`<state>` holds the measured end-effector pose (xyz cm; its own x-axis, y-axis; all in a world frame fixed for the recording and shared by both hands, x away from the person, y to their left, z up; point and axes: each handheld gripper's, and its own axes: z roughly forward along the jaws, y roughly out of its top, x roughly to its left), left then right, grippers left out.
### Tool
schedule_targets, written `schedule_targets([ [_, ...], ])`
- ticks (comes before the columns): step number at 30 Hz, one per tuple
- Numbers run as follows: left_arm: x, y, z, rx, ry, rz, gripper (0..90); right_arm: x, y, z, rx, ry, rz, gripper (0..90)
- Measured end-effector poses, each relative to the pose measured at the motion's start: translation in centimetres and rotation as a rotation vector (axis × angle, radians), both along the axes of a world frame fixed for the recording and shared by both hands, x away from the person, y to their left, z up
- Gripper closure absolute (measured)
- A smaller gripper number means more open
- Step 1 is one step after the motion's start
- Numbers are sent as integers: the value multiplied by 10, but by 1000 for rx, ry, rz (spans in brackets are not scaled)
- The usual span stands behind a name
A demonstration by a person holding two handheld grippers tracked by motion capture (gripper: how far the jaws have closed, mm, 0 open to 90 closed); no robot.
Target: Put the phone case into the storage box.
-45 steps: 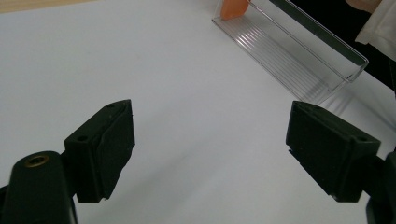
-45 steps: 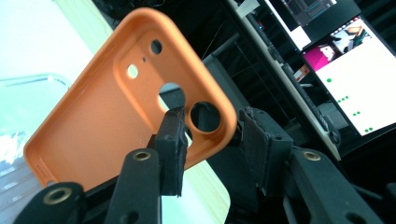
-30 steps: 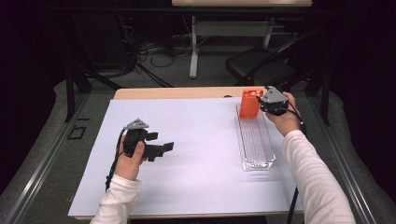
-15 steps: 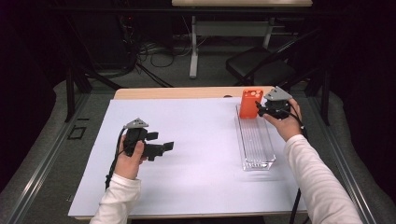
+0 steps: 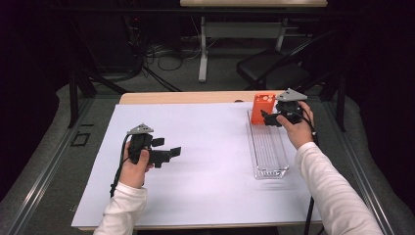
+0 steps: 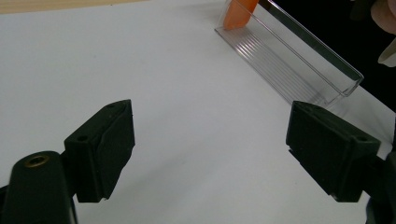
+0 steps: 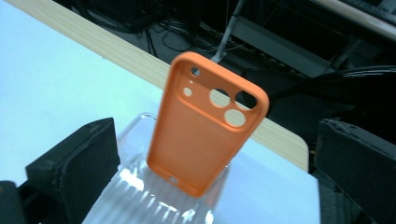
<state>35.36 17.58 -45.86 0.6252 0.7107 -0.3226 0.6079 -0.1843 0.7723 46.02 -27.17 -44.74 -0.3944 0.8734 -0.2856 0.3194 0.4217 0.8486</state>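
An orange phone case (image 5: 262, 107) stands tilted at the far end of a long clear plastic tray (image 5: 268, 149) on the right of the white sheet. My right gripper (image 5: 267, 119) hovers just right of the case, open. In the right gripper view the case (image 7: 205, 126) rises between the two spread jaws, which stay apart from it, its lower end in the tray (image 7: 140, 186). My left gripper (image 5: 166, 147) is open and empty over the sheet's left half. In the left gripper view it (image 6: 215, 149) faces the tray (image 6: 289, 65) and the case (image 6: 238, 11).
A white sheet (image 5: 205, 166) covers most of the wooden table (image 5: 186, 98). Beyond the far edge are a black chair (image 5: 266, 71), cables and a white table leg on the floor. Dark metal rails run along both sides of the table.
My right gripper has drawn slightly right and back from the orange case, which stays standing in the tray. The left gripper has not moved.
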Motion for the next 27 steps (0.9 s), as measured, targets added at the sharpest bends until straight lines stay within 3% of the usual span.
schedule_targets([
  [8,1,2,1,-28,2,29,147,0,6,6,64,32,-70,0],
  [19,1,3,1,-10,2,25,80,-7,9,12,108,49,-72,0],
  [27,0,4,1,-3,-3,29,77,-15,12,12,127,66,-60,0],
])
